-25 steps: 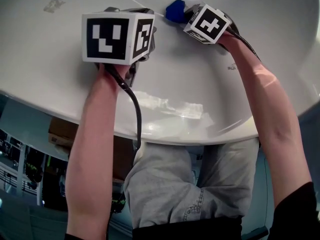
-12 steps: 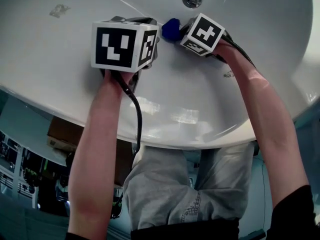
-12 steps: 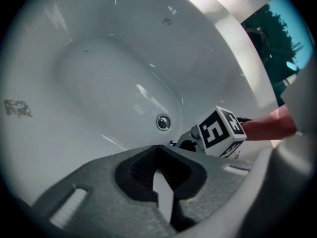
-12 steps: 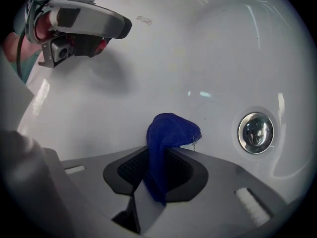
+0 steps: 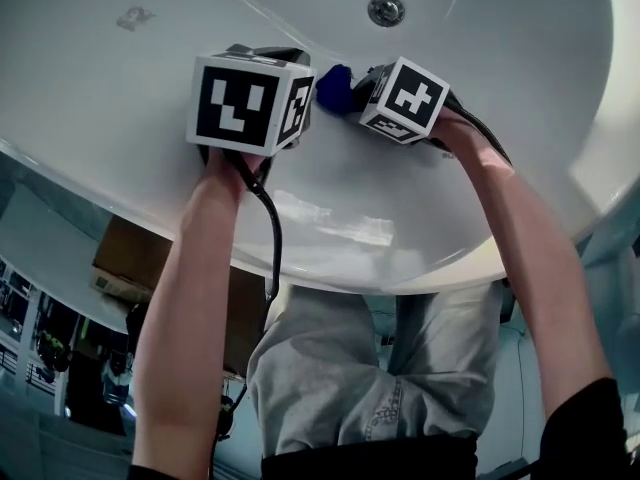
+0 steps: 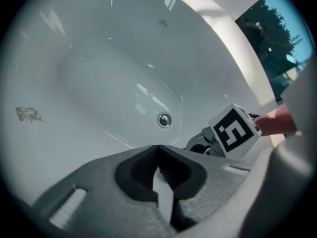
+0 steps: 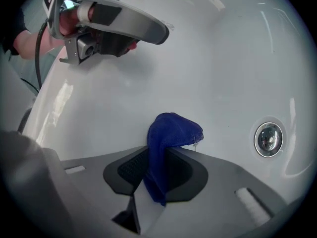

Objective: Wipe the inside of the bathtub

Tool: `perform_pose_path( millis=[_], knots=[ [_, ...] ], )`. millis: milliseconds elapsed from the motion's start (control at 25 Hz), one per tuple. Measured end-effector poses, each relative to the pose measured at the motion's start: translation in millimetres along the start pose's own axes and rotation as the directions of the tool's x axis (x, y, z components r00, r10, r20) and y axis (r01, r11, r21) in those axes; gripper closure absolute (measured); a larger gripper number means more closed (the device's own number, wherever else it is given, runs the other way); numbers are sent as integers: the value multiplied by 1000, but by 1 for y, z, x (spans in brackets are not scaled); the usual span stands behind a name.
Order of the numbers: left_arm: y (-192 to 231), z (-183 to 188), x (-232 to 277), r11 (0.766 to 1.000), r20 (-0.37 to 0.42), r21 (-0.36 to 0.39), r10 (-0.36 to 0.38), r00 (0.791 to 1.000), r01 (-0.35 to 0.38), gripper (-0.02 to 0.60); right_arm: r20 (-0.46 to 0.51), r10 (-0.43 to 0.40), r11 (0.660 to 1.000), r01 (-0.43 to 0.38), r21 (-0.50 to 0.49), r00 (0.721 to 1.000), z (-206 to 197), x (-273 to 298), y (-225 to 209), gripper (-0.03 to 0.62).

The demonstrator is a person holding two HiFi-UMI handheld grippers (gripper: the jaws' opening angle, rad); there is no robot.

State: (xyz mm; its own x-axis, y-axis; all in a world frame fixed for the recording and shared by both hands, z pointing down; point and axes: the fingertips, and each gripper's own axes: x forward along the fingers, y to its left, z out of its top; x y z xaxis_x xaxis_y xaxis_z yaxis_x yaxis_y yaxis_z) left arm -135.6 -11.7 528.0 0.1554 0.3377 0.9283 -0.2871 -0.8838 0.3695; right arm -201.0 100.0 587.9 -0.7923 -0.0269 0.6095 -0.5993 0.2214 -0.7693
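Head view and both gripper views: wiping the white bathtub [image 5: 480, 168], seen from above its near rim.

The right gripper [image 7: 161, 155] has its claw clamped on a blue cloth [image 7: 171, 128]. The cloth bunches in a small hump above the jaw tips, against the tub's inner wall. The drain [image 7: 268, 137] lies at 3 o'clock of the cloth in the right gripper view, near but apart.

The left gripper [image 6: 158, 150] has its claw closed with nothing between the jaws. In the head view it sits at 9 o'clock of the right gripper, close beside it.

A pale smudge [image 5: 135, 16] shows on the tub wall at 10 o'clock of the grippers, well apart from the cloth.

Likely hazards, as judged from this position:
- **Cloth slipping:** only a narrow fold appears pinched, so drag on the wet-looking wall could pull the cloth free.
- **Scraping:** the hump is small, and a tilted stroke could bring the hard jaw tips onto the surface.
- **Collision:** the grippers are close, so a leftward stroke risks knocking the cubes together.
- **Missed areas:** the small contact patch may leave streaks or skip the smudge.
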Motion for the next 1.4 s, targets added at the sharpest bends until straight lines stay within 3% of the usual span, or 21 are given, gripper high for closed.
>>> perform_pose_path(
  millis=[240, 760, 920, 1400],
  knots=[
    [5, -1, -10, 1000, 5, 0, 13, 1000, -13, 577, 44, 50, 998, -49, -30, 998, 6, -11, 38, 493],
    [-6, 2, -19, 1000, 15, 17, 22, 1000, -22, 577, 78, 184, 964, -165, -209, 980, 11, -42, 123, 493],
    [-14, 6, -23, 998, 15, 60, 27, 1000, -28, 577, 90, 241, 949, -215, -232, 966, 13, -54, 150, 493],
    [-30, 15, -21, 997, 10, 67, 24, 1000, -25, 577, 147, 383, 890, -321, -324, 912, 26, -88, 218, 493]
  ],
)
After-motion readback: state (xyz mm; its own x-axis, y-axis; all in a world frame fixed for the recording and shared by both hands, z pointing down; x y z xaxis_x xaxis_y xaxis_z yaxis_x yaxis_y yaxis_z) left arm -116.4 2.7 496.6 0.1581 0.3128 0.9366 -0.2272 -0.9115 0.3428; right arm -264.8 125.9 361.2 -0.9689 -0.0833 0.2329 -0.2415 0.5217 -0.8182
